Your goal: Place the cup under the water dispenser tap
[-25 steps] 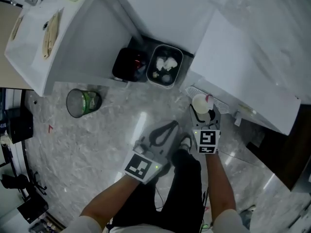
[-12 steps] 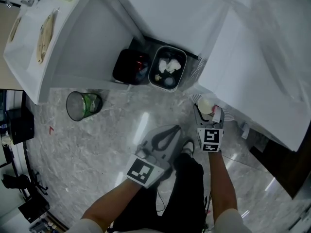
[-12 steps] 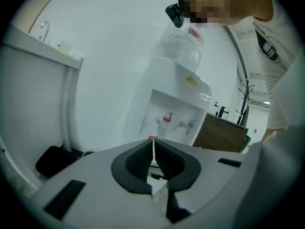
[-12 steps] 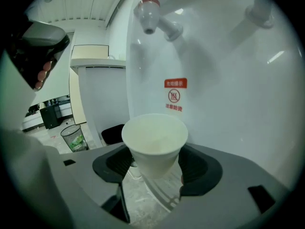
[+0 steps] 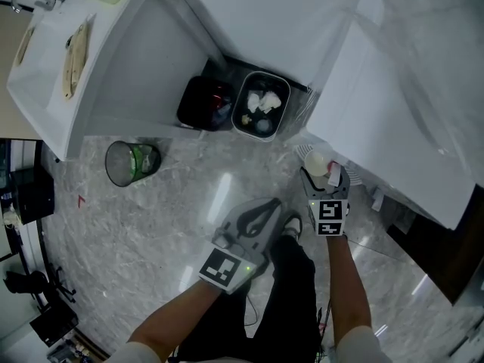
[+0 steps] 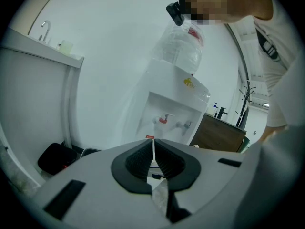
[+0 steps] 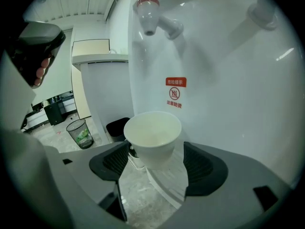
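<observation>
**A:** Where is the cup?

**B:** The paper cup [image 7: 152, 137] stands upright on the slatted drip tray [image 7: 167, 187], low beneath the red tap [image 7: 148, 13]. It sits between the jaws of the right gripper [image 7: 155, 163]. Those jaws are spreading wide, with a clear gap at the right pad. The left pad may just brush the wall, though I can't be sure from this angle.

**A:** And the other one?

**B:** The left gripper [image 6: 153, 161] is closed to a thin slit with nothing in it, held back from the water dispenser [image 6: 171, 113].

**A:** How would that cup handle?

**B:** It looks empty, so I'd judge it very light and easy to tip. The thin wall would dent under a hard squeeze. Take it mid-wall, below the stiffer rolled rim, with gentle pressure, and draw the jaws straight back so neither pad knocks it
</observation>
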Demonstrator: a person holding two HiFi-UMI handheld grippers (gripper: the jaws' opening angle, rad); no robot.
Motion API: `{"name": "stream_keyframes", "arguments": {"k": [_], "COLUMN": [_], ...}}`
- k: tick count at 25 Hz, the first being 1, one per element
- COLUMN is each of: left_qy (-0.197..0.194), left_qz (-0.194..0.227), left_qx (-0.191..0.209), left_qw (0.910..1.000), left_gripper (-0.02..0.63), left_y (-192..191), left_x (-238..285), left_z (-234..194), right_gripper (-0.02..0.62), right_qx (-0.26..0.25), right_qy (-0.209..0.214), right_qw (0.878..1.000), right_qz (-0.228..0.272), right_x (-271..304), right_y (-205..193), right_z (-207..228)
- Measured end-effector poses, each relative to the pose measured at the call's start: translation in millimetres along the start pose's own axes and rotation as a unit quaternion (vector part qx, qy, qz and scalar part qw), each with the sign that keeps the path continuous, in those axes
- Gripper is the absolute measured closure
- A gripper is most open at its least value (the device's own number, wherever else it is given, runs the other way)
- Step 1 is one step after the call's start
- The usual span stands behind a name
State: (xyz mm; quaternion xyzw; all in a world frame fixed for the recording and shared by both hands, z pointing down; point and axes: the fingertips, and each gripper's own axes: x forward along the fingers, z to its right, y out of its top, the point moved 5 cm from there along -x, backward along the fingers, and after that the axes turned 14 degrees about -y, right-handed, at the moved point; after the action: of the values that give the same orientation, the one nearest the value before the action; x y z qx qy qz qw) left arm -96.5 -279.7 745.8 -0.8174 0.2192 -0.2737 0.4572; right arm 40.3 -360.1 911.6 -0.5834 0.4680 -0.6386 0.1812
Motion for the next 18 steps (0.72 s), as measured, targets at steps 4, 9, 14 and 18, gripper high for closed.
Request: {"name": "stream_keyframes", "arguments": {"k": [4, 9, 14, 18], "left_qy": [-0.001, -0.009, -0.031, -0.046], "left_qz": [-0.005, -0.039, -0.064, -0.055], "left_qx": [0.001, 0.012, 0.017, 0.019], "left_qw": [1.0000, 0.9991, 0.9973, 0.9972], "left_gripper": [0.589, 0.589, 0.589, 0.589], "left_y": [7, 25, 64, 117], "left_x": [-6, -18, -37, -57], "left_z": [7, 31, 69, 109], "right_gripper": [0.265, 0.267, 0.270, 0.284], "right_qx": [0.000, 0.020, 0.048, 0.084], "right_qy": [-0.013, -0.008, 0.034, 0.042], "right_qw": [1.000, 0.998, 0.998, 0.995], "right_qz": [-0.022, -0.053, -0.025, 0.018], "right_x": [-21, -90, -178, -250], "right_y": [-3, 11, 102, 183], "right_z": [1, -7, -27, -22]}}
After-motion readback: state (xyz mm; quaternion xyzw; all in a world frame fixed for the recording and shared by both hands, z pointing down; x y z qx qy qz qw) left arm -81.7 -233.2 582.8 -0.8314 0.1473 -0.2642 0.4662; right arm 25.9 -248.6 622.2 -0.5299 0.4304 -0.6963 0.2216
